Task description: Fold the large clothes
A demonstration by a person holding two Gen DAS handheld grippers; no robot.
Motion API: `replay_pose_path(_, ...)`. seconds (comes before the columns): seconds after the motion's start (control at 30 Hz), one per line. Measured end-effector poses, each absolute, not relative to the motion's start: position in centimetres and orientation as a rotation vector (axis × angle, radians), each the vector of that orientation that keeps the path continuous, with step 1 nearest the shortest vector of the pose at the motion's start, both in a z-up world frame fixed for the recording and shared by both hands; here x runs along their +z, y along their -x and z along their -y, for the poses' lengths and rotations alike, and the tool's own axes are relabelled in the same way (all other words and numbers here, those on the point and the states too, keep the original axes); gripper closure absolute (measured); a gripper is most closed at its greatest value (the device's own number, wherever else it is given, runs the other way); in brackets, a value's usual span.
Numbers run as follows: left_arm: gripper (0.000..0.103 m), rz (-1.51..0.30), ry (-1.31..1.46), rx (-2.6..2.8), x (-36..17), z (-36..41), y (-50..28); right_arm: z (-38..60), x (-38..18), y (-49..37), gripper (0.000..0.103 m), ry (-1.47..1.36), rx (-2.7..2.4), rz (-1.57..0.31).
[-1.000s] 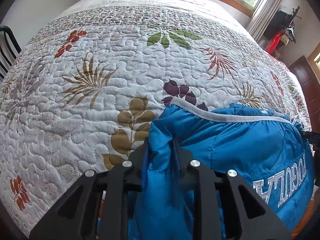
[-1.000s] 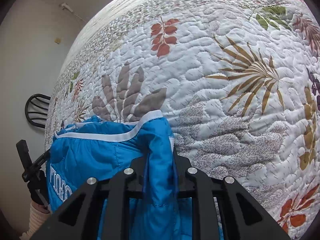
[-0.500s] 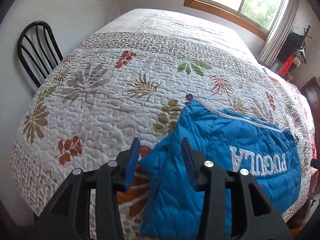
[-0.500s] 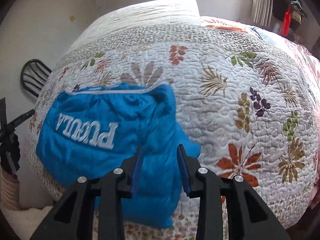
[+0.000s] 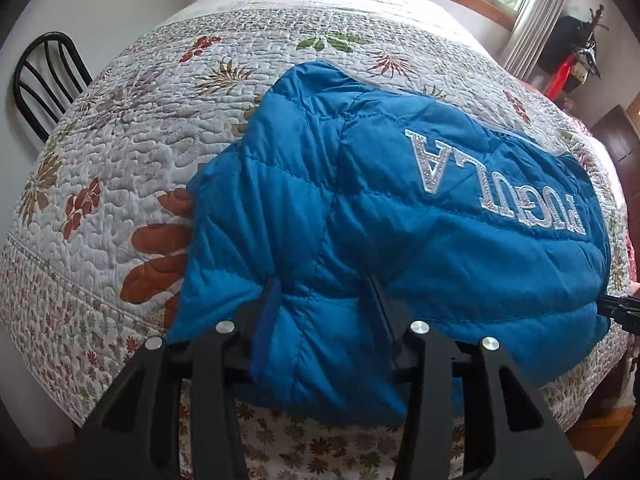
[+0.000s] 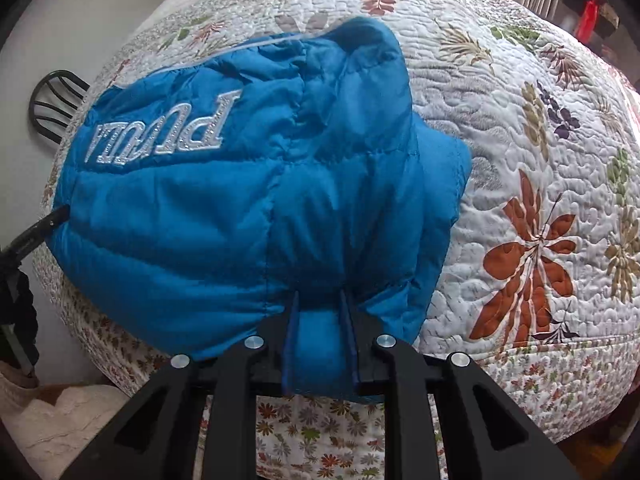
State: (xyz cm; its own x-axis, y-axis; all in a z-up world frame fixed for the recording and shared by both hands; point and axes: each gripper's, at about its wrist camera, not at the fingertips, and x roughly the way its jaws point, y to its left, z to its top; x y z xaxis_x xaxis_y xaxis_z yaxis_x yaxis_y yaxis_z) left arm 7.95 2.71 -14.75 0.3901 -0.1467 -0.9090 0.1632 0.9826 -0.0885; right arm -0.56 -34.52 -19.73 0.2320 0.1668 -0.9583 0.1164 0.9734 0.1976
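A blue quilted puffer jacket [image 5: 400,208] with silver lettering lies folded near the front edge of the bed; it also shows in the right wrist view [image 6: 240,184]. My left gripper [image 5: 324,296] has its fingers wide apart around the jacket's near left edge, with fabric bulging between them. My right gripper [image 6: 319,304] has its fingers closed on a fold of the jacket's near right edge. The tip of the right gripper shows at the right edge of the left wrist view [image 5: 620,308].
The bed is covered by a white quilt [image 5: 132,128] with leaf prints. A black chair [image 5: 44,76] stands at the bed's left side. A window and curtain [image 5: 532,12] are at the back right. Dark furniture and a red object [image 5: 560,76] stand at the right.
Both grippers let go of the jacket's far edge after laying it down, pulled back to the bed's front edge, and now sit at the jacket's near edge; the right has closed on it.
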Motion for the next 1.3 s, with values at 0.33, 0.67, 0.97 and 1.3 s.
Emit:
replay_pose_path(0.33, 0.051, -1.148, 0.076, -0.142, -13.2, -4.1, -6.9, 35.8, -19.2, 1.0, 0.082, -0.29, 0.061, -1.321)
replay_pose_path(0.67, 0.034, -1.135, 0.501, -0.02, -13.5, -10.6, -1.6, 36.3, -17.2, 2.9, 0.08, -0.253, 0.096, -1.312)
replay_pose_path(0.97, 0.034, -1.098, 0.763, -0.006, -17.5, -12.2, -3.8, 35.6, -18.4, 2.4, 0.082, -0.217, 0.109, -1.347)
replay_pose_path(1.3, 0.066, -1.076, 0.954, -0.075, -20.6, -12.2, -4.4, 35.6, -20.4, 1.3, 0.082, -0.232, 0.113, -1.399)
